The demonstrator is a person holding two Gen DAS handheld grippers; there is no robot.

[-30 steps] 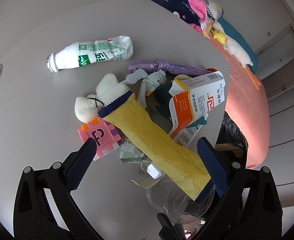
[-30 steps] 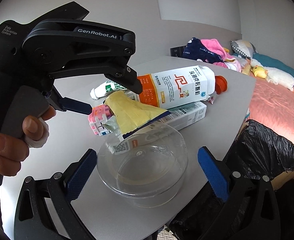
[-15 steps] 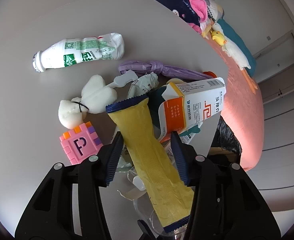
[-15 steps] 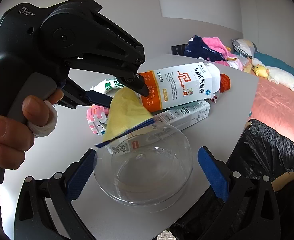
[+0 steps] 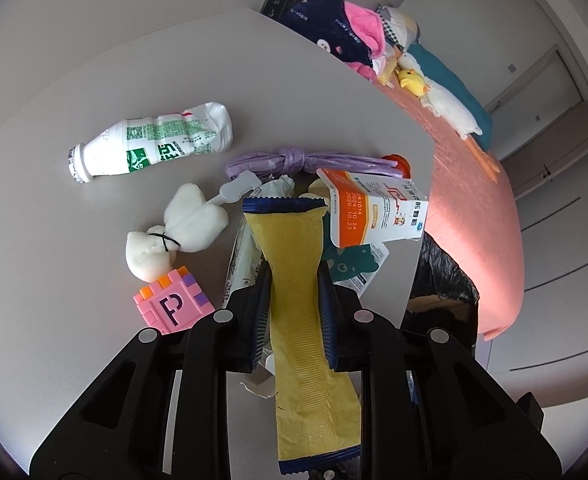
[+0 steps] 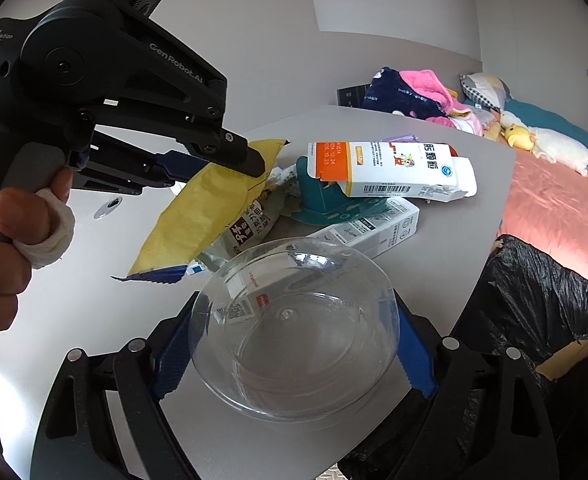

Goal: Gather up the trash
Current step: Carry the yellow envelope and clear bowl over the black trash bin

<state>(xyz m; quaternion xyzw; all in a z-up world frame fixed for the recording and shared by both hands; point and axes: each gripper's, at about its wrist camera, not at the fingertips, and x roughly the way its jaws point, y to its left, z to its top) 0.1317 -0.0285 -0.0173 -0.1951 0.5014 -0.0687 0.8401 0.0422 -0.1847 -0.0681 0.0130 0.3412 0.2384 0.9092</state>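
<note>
Two grippers worked at the near edge of the counter (image 5: 94,248), where a heap of trash lay. The left gripper (image 5: 292,300) had just been closing, and its blue fingers (image 5: 260,300) were clamped on the middle of a long yellow wrapper (image 5: 294,264), pinching it narrow; the wrapper's dark blue ends stuck out ahead of and behind the grip. From the right wrist camera that wrapper (image 6: 210,212) hung tilted from the left gripper (image 6: 250,160), above a printed snack packet (image 6: 254,228).

The right gripper (image 6: 294,348) had just been closing too, and its fingers (image 6: 414,356) stood on either side of a clear plastic bowl (image 6: 294,332) at the counter's edge; whether the pads pressed on it could not be told. A black bin bag (image 6: 534,312) gaped just beside the counter, to the right.

An orange-and-white carton (image 5: 374,212) lay on a teal packet and a second white box (image 6: 374,228). Farther off lay a white bottle with green print (image 5: 154,144), a knotted purple bag (image 5: 294,160), a white plush toy (image 5: 174,232) and a pink block marked P (image 5: 172,304). Beyond the counter stood a bed with a pink cover (image 5: 474,184).
</note>
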